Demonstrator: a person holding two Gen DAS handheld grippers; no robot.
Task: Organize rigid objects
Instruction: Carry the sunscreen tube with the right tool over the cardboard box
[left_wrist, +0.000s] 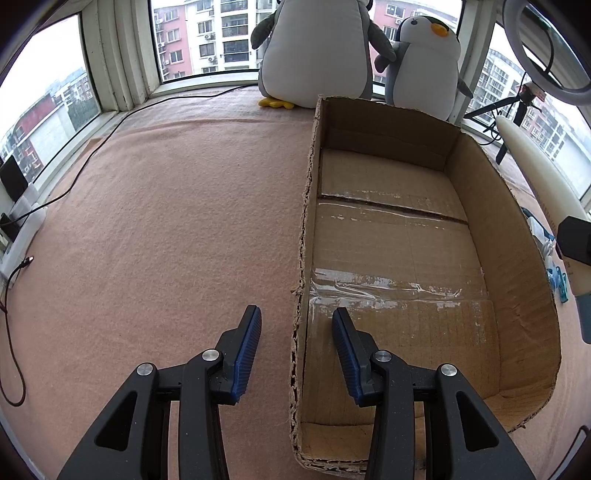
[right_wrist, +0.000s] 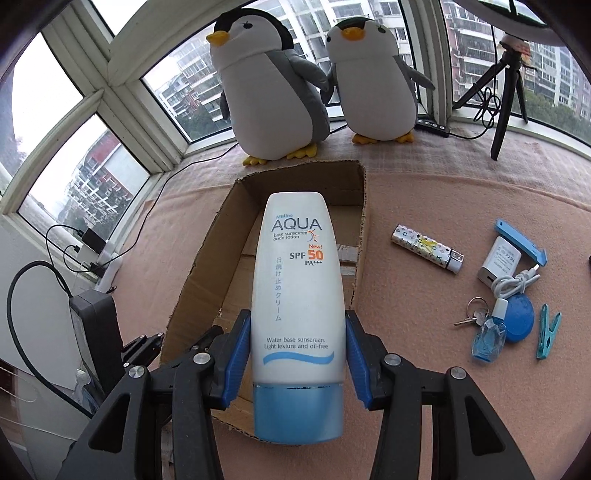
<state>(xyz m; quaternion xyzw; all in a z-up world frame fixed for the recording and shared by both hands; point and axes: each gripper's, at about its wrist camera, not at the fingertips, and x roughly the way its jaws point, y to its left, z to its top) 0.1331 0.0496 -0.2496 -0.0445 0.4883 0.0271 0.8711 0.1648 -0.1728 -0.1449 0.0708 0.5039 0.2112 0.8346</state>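
Brown corrugated cardboard box, shallow & empty w/ taped floor, fills the left wrist view; left gripper hangs wide open astride its near wall, holding nothing.

Right wrist view: right gripper clamps a white sunscreen tube w/ blue cap, cap toward camera, apparently above the box. Step in hand: carrying it in. Next: lower, release. Small items wait on the pink blanket.
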